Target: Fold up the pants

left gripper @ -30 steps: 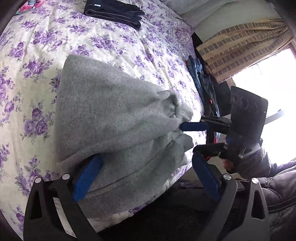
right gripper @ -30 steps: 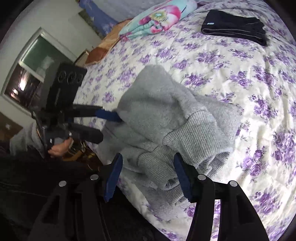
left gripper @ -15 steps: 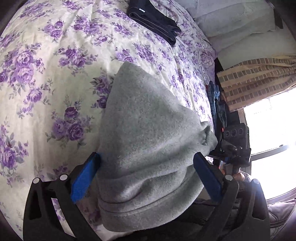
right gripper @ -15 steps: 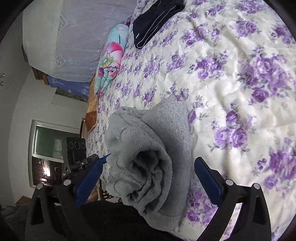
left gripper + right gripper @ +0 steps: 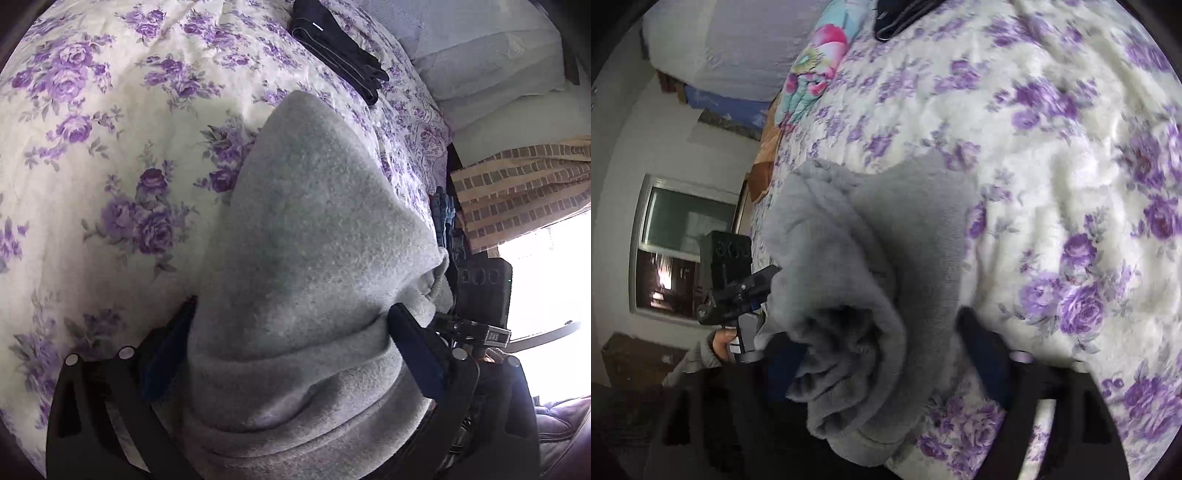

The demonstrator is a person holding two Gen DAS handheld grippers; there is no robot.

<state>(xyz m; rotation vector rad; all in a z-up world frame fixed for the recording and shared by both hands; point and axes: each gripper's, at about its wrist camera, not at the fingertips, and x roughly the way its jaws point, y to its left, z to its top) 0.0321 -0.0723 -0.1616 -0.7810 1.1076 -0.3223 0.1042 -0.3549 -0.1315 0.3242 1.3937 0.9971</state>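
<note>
We see grey pants (image 5: 314, 266) bunched on floral bed (image 5: 92, 155). Left gripper (image 5: 291, 354) fingers clamp pants. Right gripper (image 5: 886, 354) fingers just been closing, pants between, grip unclear.

black gripper (image 5: 291, 354) frames with blue finger pads (image 5: 415, 354) and silver screws; grey knit sleeve (image 5: 692, 360)
</note>
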